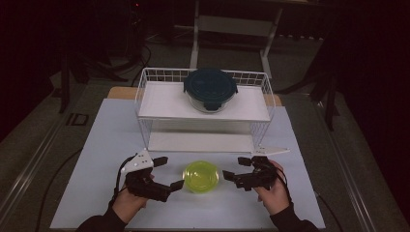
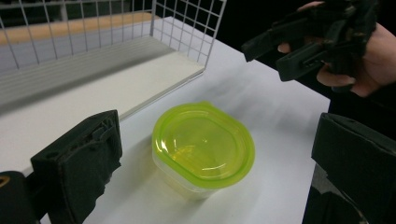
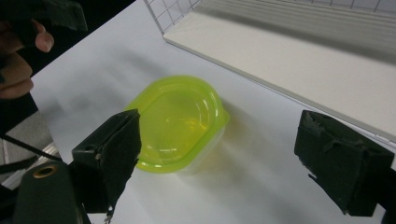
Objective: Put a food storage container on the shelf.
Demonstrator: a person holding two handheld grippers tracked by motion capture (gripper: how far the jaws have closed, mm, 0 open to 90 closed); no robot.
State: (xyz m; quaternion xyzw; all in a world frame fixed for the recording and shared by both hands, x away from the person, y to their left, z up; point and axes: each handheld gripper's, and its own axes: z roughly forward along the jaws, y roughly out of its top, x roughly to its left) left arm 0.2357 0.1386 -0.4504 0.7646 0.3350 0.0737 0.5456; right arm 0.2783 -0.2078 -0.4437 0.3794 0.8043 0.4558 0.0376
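In the high view, the left gripper (image 1: 168, 173) sits at lower left of centre. Its jaws stand wide apart, one pointing toward the rack, the other reaching toward the tub, and they hold nothing. In the left gripper view, the left gripper (image 2: 215, 154) shows both jaws at the bottom corners, spread wide with the tub (image 2: 203, 147) between them; neither jaw touches it.

The tub (image 1: 200, 176), clear with a yellow-green lid, stands on the white table (image 1: 96, 159) at lower centre of the high view, just in front of the wire rack (image 1: 145, 96) and between the two grippers.

The right gripper (image 1: 235, 168) sits at lower right of centre. Its jaws are open wide and empty, tips near the tub but apart from it. In the right gripper view, the right gripper (image 3: 219, 154) frames the tub (image 3: 177, 123) without contact.

On the rack's upper shelf, at upper centre, stands a container (image 1: 210, 90) with a dark blue lid.
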